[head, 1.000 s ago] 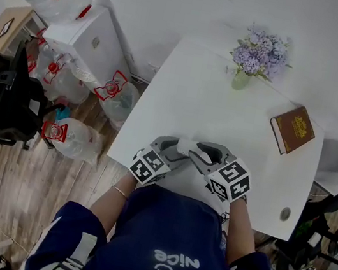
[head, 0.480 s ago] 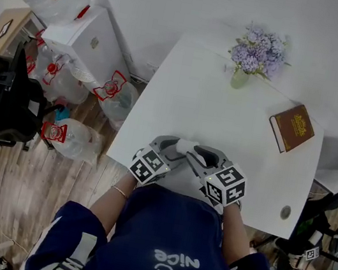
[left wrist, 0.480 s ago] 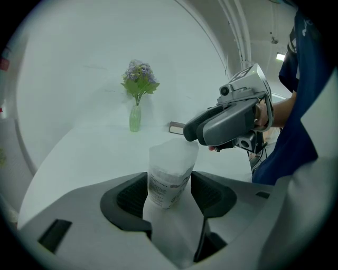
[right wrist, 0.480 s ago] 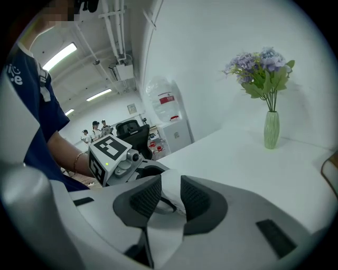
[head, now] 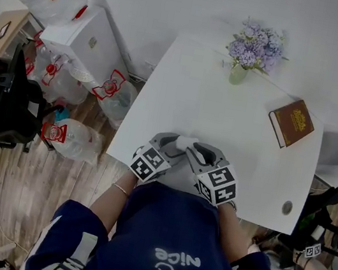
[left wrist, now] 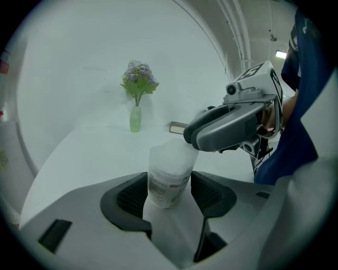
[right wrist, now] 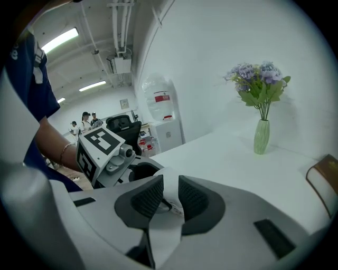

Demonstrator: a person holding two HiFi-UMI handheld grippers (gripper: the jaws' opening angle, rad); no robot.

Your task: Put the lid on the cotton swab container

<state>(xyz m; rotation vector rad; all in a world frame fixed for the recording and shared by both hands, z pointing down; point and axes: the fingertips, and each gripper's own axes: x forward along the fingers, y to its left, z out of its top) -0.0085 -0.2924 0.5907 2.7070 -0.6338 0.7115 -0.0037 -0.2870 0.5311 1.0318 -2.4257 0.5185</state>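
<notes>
The cotton swab container [left wrist: 168, 178], translucent white with a printed label, stands upright between the jaws of my left gripper [left wrist: 169, 182], whose pads press its sides. In the head view its white top [head: 185, 143] shows between both grippers near the table's front edge. My right gripper [right wrist: 170, 196] reaches in from the right over the container's top [left wrist: 211, 132]. Its jaws have just been closing, and the white lid [right wrist: 169, 182] fills the narrow gap between the pads. How the lid sits on the rim is hidden.
The white table [head: 195, 97] carries a vase of purple flowers [head: 252, 49] at the back, a brown book [head: 292, 122] at the right and a small round disc [head: 285, 208] near the front right corner. Water bottles [head: 71, 136] and a white cabinet [head: 85, 39] stand on the floor to the left.
The right gripper has shifted a little to the left and turned toward the container. The left gripper and the container have stayed where they were.
</notes>
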